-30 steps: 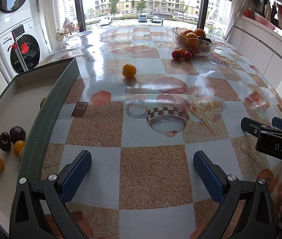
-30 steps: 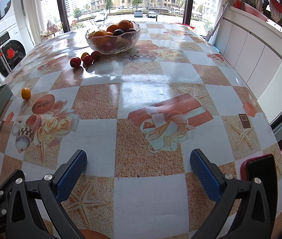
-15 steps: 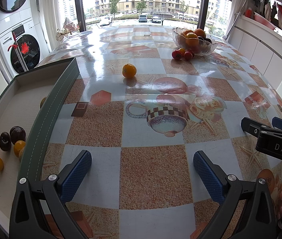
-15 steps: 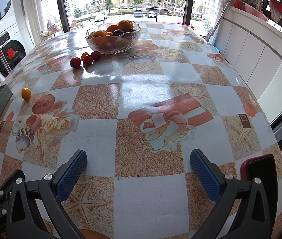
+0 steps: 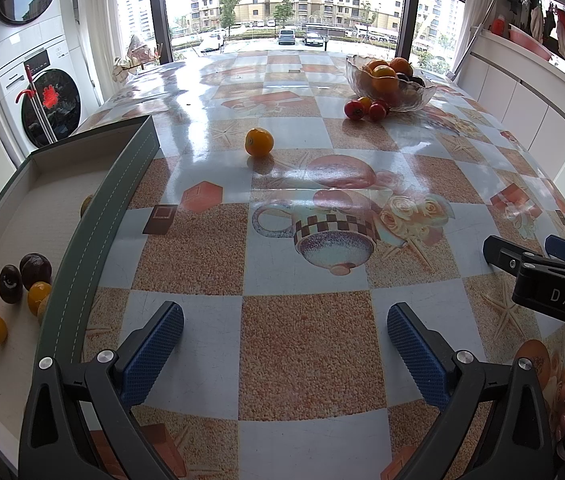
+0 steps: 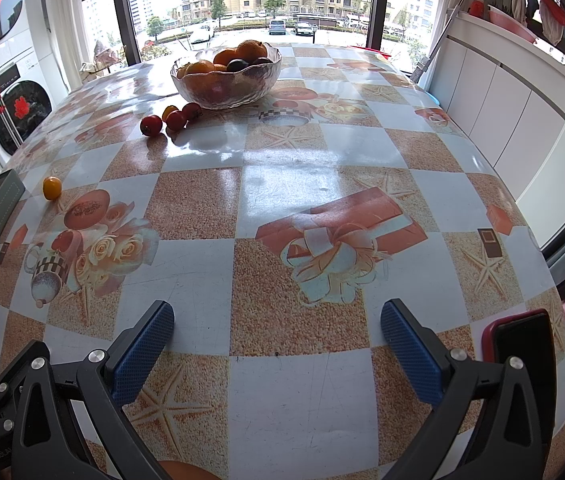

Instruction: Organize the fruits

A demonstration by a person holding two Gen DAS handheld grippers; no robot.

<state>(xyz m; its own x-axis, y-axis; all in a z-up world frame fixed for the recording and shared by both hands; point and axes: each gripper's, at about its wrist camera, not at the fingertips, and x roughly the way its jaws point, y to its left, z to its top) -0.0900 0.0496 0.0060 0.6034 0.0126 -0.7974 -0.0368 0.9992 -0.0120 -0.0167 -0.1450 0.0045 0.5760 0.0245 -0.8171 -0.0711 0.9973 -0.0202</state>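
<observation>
Two grippers, left gripper [image 5: 284,344] and "DAS"-marked right gripper [image 6: 276,340], spread wide, empty.

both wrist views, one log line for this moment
left gripper open, empty | right gripper open, empty | small orange fruit loose on table | clear glass fruit bowl full

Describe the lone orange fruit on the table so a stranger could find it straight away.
Start at the clear glass fruit bowl at the far end of the checkered table, then look nearer and towards the green-edged tray. The small round orange fruit sits alone on a pale square between them. Unlike the red fruits huddled by the bowl, it touches nothing.
</observation>
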